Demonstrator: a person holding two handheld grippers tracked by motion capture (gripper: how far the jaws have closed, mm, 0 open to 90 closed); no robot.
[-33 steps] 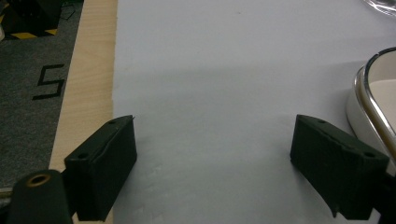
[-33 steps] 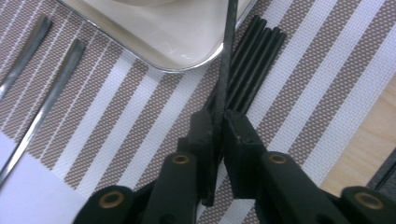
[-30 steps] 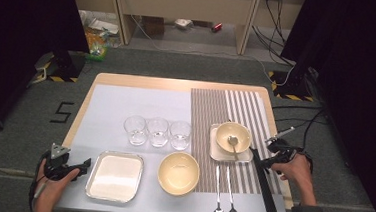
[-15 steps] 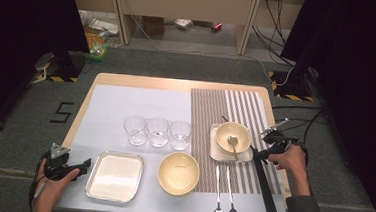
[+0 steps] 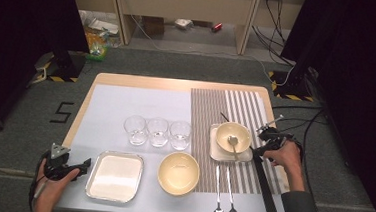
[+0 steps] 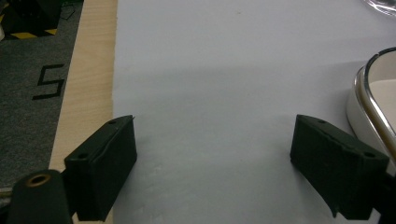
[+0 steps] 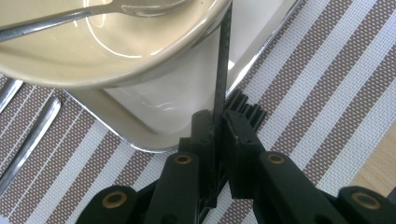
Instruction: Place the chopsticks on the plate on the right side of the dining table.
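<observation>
My right gripper [image 5: 259,149] [image 7: 215,127] is shut on a thin black chopstick [image 7: 223,60], held at the right edge of a white square plate [image 5: 216,150]. The stick runs up-left behind the cream bowl [image 5: 233,135] on that plate, and its far end [image 5: 223,116] pokes out over the striped placemat [image 5: 211,107]. A metal spoon [image 5: 233,142] lies in the bowl. My left gripper [image 5: 82,166] [image 6: 215,158] rests open on the pale mat by the table's front left corner, nothing between its fingers, just left of a metal tray [image 5: 115,176] [image 6: 369,93].
Three clear glasses [image 5: 157,131] stand in a row mid-table. A larger cream bowl [image 5: 178,172] sits in front of them. Two spoons [image 5: 224,209] lie on the placemat near the front edge, with a long black chopstick [image 5: 266,191] to their right.
My right hand has shifted a little left and away, toward the small bowl, bringing the chopstick's far end up behind it. The left hand has stayed put.
</observation>
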